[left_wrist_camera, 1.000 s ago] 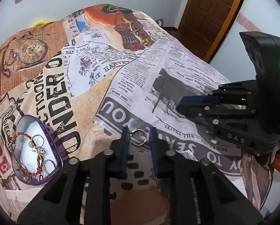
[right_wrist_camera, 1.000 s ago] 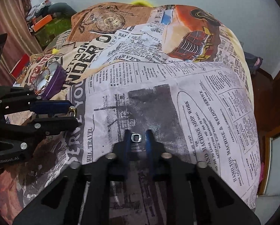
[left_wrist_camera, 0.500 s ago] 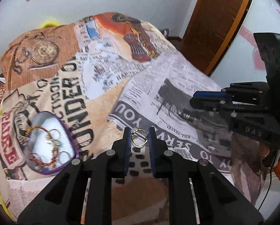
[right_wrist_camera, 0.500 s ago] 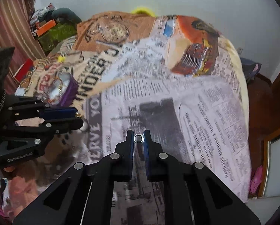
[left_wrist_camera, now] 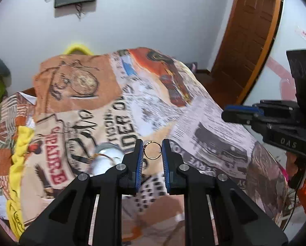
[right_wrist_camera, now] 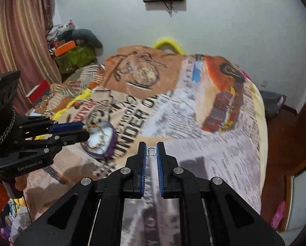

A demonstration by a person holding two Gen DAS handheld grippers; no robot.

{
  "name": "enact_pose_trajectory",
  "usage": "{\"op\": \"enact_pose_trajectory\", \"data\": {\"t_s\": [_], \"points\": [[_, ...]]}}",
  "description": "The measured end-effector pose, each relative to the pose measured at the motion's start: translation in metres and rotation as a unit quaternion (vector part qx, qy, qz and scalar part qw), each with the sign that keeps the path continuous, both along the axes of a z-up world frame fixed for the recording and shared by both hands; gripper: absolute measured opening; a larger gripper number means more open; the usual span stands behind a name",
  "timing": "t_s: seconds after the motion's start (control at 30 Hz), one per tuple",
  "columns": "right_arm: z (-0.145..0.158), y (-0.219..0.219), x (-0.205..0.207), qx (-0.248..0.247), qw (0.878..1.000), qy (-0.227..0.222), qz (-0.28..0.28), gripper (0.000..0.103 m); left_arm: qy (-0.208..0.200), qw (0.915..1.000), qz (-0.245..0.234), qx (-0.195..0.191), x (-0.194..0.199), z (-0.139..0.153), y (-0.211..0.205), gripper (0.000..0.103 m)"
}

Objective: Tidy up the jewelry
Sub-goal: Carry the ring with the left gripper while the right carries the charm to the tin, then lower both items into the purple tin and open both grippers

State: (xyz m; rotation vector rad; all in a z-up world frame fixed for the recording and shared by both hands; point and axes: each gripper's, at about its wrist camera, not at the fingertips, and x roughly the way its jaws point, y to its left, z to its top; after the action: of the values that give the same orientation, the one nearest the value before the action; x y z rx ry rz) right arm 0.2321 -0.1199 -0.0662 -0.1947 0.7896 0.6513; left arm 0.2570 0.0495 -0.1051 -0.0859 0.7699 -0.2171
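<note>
Left gripper [left_wrist_camera: 152, 150]: your jaws were narrowed onto a gold ring [left_wrist_camera: 152, 150], pinched upright at the blue tips, clear above the bed.
Right gripper [right_wrist_camera: 151, 151]: your jaws stood nearly together, clamped on a small silver ring [right_wrist_camera: 151, 151] at the very tips, also held off the bed.
Jewelry box [right_wrist_camera: 103, 142]: the right wrist view showed you its purple rim and pale lining with blurred bangles inside, lying on the bedspread [right_wrist_camera: 224, 147] just beyond the left gripper's tips.
Same box, left wrist view [left_wrist_camera: 105, 157]: you saw only a pale blurred patch, half hidden behind your left finger; its contents could not be made out there.
Right gripper, left wrist view [left_wrist_camera: 241, 113]: seen side-on at the right edge, you could not see what it held.
Left gripper, right wrist view [right_wrist_camera: 85, 132]: seen side-on at the left edge, the gold ring was not visible.
Door [left_wrist_camera: 249, 32]: the brown wooden panel showed clearly only in the left wrist view.
Curtain [right_wrist_camera: 17, 32]: the striped drape showed only in the right wrist view.
Sharpness: the bedspread print was smeared in both views.
</note>
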Motion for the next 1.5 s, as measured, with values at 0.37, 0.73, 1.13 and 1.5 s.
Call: {"op": "enact_pose_trajectory", "data": {"t_s": [0.37,0.73,1.13,1.5], "points": [[-0.007,0.072,-0.005,0.018,0.998,0.010,0.055,0.009,0.003,0.9992,0.040,-0.006,-0.011,-0.006,0.056,0.017],[-0.045,0.115,0.005,-0.003,0.995,0.055,0.082,0.009,0.046,0.9981,0.036,-0.021,-0.001,-0.051,0.070,0.017],[-0.088,0.132,0.019,-0.046,0.989,0.106,0.094,0.009,0.083,0.9952,0.026,-0.044,0.028,-0.090,0.077,0.017],[-0.101,0.141,0.020,-0.068,0.988,0.101,0.093,0.009,0.087,0.9949,0.020,-0.047,0.031,-0.096,0.077,0.017]]}}
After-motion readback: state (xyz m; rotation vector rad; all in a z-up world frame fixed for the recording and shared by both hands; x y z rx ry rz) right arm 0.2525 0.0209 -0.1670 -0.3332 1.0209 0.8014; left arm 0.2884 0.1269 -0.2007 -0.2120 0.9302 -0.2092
